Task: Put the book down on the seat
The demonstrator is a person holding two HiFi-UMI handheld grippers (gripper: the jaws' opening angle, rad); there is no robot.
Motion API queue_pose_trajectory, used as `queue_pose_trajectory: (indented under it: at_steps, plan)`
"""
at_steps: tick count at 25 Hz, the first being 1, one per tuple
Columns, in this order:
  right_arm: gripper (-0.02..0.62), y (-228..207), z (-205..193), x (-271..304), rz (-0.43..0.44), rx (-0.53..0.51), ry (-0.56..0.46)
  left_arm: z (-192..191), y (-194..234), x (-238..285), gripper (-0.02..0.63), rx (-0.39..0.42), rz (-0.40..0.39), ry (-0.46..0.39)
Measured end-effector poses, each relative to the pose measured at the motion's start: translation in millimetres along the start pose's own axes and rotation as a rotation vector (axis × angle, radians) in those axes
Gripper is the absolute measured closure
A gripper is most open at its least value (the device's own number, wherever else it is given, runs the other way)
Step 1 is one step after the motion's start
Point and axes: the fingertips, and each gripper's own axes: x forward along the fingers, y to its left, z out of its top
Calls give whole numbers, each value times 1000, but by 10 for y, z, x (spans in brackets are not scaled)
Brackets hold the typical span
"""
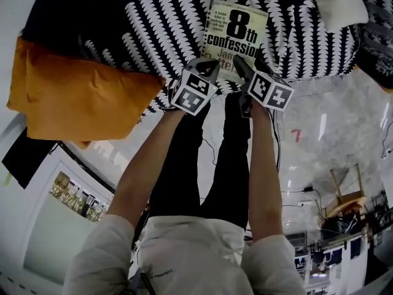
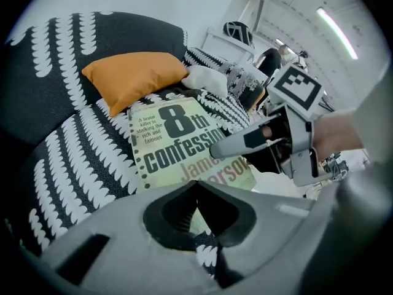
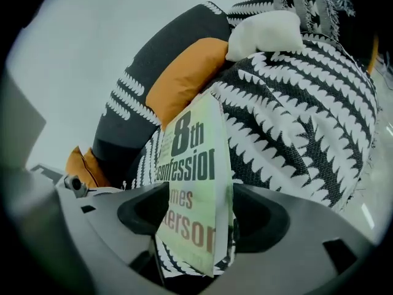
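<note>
Straddling the book [image 3: 190, 158], jaws of the right gripper [image 3: 199, 211] stand wide apart.

Book [image 1: 236, 32] cover-up on the black-and-white patterned seat [image 1: 153, 23]. Left tool [image 1: 206, 67] and right tool [image 1: 241, 65] side by side at its near edge. Orange cushion [image 1: 73, 97] at left, white cushion [image 1: 334, 2] top right, marble floor [image 1: 331, 134] below.

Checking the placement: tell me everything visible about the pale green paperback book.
The pale green paperback book, its cover printed "8th confession" in black with reddish author lettering below, lies cover-up on the black-and-white patterned seat. The left gripper pinches its near edge; the right gripper straddles that edge, jaws open, not pressing.
</note>
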Motion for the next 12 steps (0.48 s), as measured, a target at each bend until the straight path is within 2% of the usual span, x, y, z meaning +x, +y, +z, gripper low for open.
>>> queue_pose_trajectory:
  at_steps: [4,12]
  plan:
    - [314,1,-83,-58,-6,-1,9,-51,-8,-15,597,8,-7,8]
    - [314,330,17,-419,-23,-54,-10,171,-23,-447,597,38,4,-18]
